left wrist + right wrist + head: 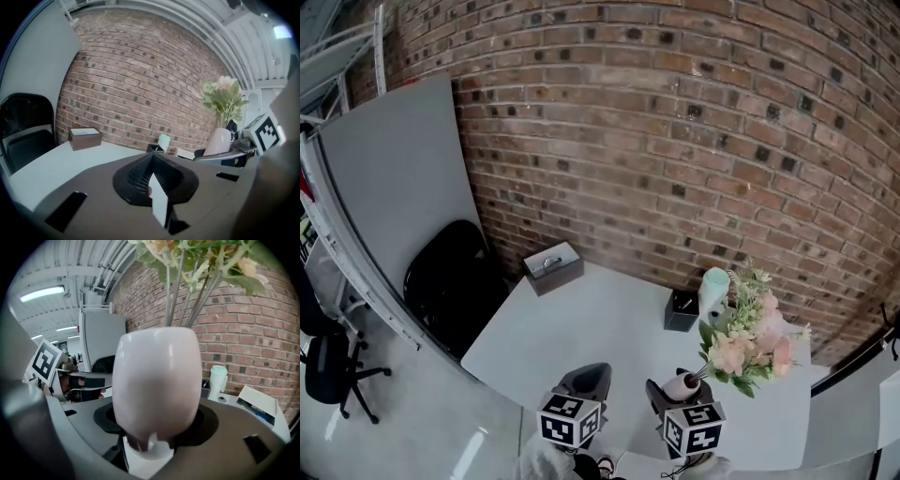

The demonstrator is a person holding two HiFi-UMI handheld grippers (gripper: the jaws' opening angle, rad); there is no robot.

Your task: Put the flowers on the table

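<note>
The left gripper [584,382] is keeping its jaws pressed together, holding nothing. The right gripper [673,390] is squeezing the pink vase [157,380] of flowers [748,339], holding it over the table [609,319]. Next, I think, it needs setting down gently, standing straight.

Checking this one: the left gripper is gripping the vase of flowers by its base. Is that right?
Not quite: the right gripper is gripping the vase of flowers by its base, as the right gripper view shows. The left gripper is shut and empty.
</note>
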